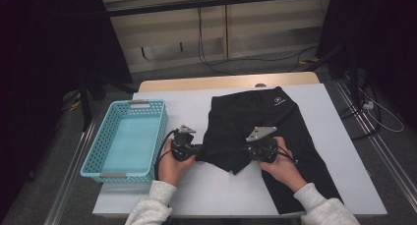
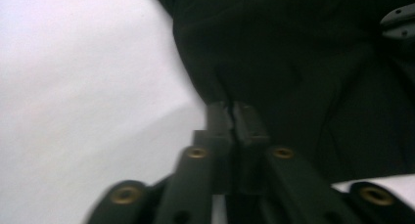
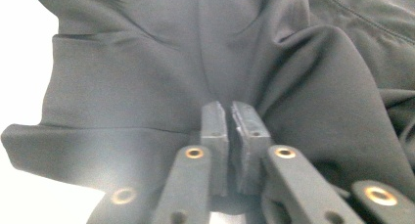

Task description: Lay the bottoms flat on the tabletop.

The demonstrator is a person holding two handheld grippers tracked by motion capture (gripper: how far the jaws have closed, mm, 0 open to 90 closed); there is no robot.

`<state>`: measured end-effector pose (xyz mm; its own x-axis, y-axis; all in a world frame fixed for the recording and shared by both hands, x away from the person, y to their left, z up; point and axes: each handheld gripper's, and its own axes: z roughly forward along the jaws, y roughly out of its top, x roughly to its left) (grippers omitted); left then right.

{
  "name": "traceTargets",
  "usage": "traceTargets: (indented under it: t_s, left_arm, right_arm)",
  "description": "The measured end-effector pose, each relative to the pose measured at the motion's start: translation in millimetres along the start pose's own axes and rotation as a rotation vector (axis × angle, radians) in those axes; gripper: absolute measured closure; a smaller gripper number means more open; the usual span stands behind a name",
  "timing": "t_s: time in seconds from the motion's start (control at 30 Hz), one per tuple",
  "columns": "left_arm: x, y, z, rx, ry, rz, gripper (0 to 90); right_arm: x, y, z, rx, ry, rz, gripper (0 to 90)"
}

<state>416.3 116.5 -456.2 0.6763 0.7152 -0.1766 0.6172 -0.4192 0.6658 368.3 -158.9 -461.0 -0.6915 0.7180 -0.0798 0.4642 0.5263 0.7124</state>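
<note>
The left gripper [image 1: 197, 149] has its jaws pressed together on the edge of the black garment [image 1: 260, 122], a thin pinch of cloth caught at the tips where dark fabric meets the pale table cover [image 2: 73, 87] in the left gripper view. The right gripper [image 1: 251, 149] likewise sits with its jaws nearly closed on a fold of the same cloth, and the right gripper view shows the fabric [image 3: 147, 77] bunching up and away from the pads [image 3: 215, 126]. Both hands hold their pinches at about 6 o'clock of the garment's bulk, the left at the 8 o'clock side of the lower flap and the right at 5 o'clock of it. The garment lies at the middle of the table, one long part running down toward 5 o'clock under the right forearm and a small white logo [image 1: 279, 100] up near 1 o'clock. A light blue basket [image 1: 93, 158] stands well apart at 9 o'clock, nothing in it. The work looks like folding, so both pinches should lift together and level, keeping the edge taut between them, and carry the flap over squarely without dragging the rest of the cloth along the cover.
</note>
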Motion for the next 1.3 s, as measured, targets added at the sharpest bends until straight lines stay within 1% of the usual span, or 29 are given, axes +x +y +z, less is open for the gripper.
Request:
traceTargets:
  t_s: [0.03,0.1,0.17,0.2,0.23,0.27,0.3,0.4,0.47,0.53,0.57,0.63,0.67,0.7,0.73,0.77,0.8,0.83,0.87,0.9,0.97,1.0,1.07,1.1,1.13,1.17,1.23,1.27,1.3]
  left_arm:
    - [-0.1,1.7,-0.2,-0.017,0.005,-0.008,88.3]
    - [2.4,6.1,-2.4,-0.044,-0.007,-0.035,88.5]
    - [4.1,9.8,-3.4,-0.066,0.002,-0.040,88.5]
    - [5.7,11.1,-3.5,-0.061,0.005,-0.034,88.5]
    - [6.6,11.6,-1.9,-0.068,0.013,-0.038,88.5]
    - [8.2,11.6,-0.7,-0.063,0.009,-0.047,88.4]
    - [9.1,11.3,0.7,-0.063,0.018,-0.052,88.4]
    - [13.1,9.9,2.8,-0.066,0.034,-0.064,88.4]
    - [15.3,9.7,3.0,-0.083,0.040,-0.069,88.4]
    - [15.8,9.8,3.6,-0.094,0.050,-0.073,88.4]
    - [16.5,10.2,3.3,-0.089,0.042,-0.073,88.4]
    - [15.9,10.7,4.5,-0.095,0.045,-0.074,88.4]
    - [15.8,11.0,5.2,-0.091,0.042,-0.072,88.4]
    - [15.7,11.3,5.8,-0.093,0.043,-0.080,88.4]
    - [16.3,11.9,5.9,-0.095,0.043,-0.082,88.5]
    - [16.8,12.6,6.0,-0.091,0.043,-0.078,88.5]
    - [17.1,13.2,5.8,-0.089,0.037,-0.082,88.5]
    - [17.0,13.5,5.8,-0.096,0.043,-0.084,88.5]
    - [17.1,13.7,4.8,-0.090,0.036,-0.085,88.6]
    - [17.3,13.5,4.3,-0.090,0.032,-0.090,88.7]
    - [18.0,13.6,1.6,-0.091,0.034,-0.090,88.7]
    - [18.3,14.0,-0.2,-0.092,0.025,-0.093,88.7]
    - [18.0,15.4,-3.2,-0.097,0.027,-0.087,88.8]
    - [17.6,16.0,-3.8,-0.109,0.023,-0.101,88.8]
    - [18.2,16.6,-4.5,-0.105,0.022,-0.094,88.7]
    - [18.5,16.7,-3.9,-0.107,0.019,-0.095,88.7]
    - [18.5,15.9,0.2,-0.101,0.027,-0.101,88.7]
    - [19.9,15.2,1.9,-0.094,0.029,-0.097,88.7]
    - [20.8,14.3,3.8,-0.090,0.031,-0.098,88.6]
  right_arm:
    - [1.0,0.3,-1.4,-0.007,-0.001,-0.001,78.2]
    - [3.2,1.2,-5.8,-0.022,0.003,0.000,74.2]
    - [6.8,2.7,-11.5,-0.043,0.006,-0.008,71.4]
    - [9.0,3.3,-14.1,-0.055,0.017,-0.011,69.8]
    - [11.2,3.8,-16.4,-0.064,0.025,-0.014,68.9]
    - [13.8,4.2,-18.2,-0.067,0.031,-0.022,68.8]
    - [16.8,4.6,-19.6,-0.073,0.040,-0.028,68.0]
    - [25.6,4.7,-21.4,-0.082,0.084,-0.039,65.3]
    - [33.2,3.7,-19.5,-0.082,0.124,-0.047,63.5]
    - [40.7,2.5,-15.9,-0.075,0.152,-0.064,59.2]
    - [44.0,1.5,-13.7,-0.070,0.162,-0.070,57.0]
    - [49.8,-1.5,-7.9,-0.049,0.194,-0.072,52.7]
    - [51.9,-3.0,-5.2,-0.041,0.197,-0.082,52.6]
    - [53.0,-4.2,-3.0,-0.042,0.186,-0.092,50.4]
    - [53.2,-4.6,-2.0,-0.052,0.199,-0.093,49.6]
    - [53.9,-4.4,-1.4,-0.052,0.194,-0.098,50.8]
    - [54.4,-4.1,-1.3,-0.056,0.182,-0.103,60.7]
    - [53.6,-3.5,-2.1,-0.057,0.191,-0.114,77.2]
    - [52.5,-2.9,-2.7,-0.053,0.190,-0.120,82.5]
    - [50.4,-2.8,-2.9,-0.050,0.187,-0.108,85.6]
    - [44.7,-4.0,-4.9,-0.049,0.194,-0.084,87.2]
    - [41.5,-4.6,-6.8,-0.049,0.184,-0.074,87.9]
    - [34.6,-4.6,-12.4,-0.062,0.198,-0.047,89.9]
    - [30.9,-4.2,-15.7,-0.071,0.175,-0.040,89.9]
    - [26.8,-3.8,-18.4,-0.078,0.153,-0.033,89.7]
    - [22.6,-3.6,-20.0,-0.088,0.147,-0.022,89.2]
    - [19.2,-3.9,-20.4,-0.094,0.127,-0.026,86.3]
    - [20.4,-3.8,-20.0,-0.097,0.139,-0.026,84.0]
    - [22.7,-3.3,-19.2,-0.092,0.138,-0.028,79.8]
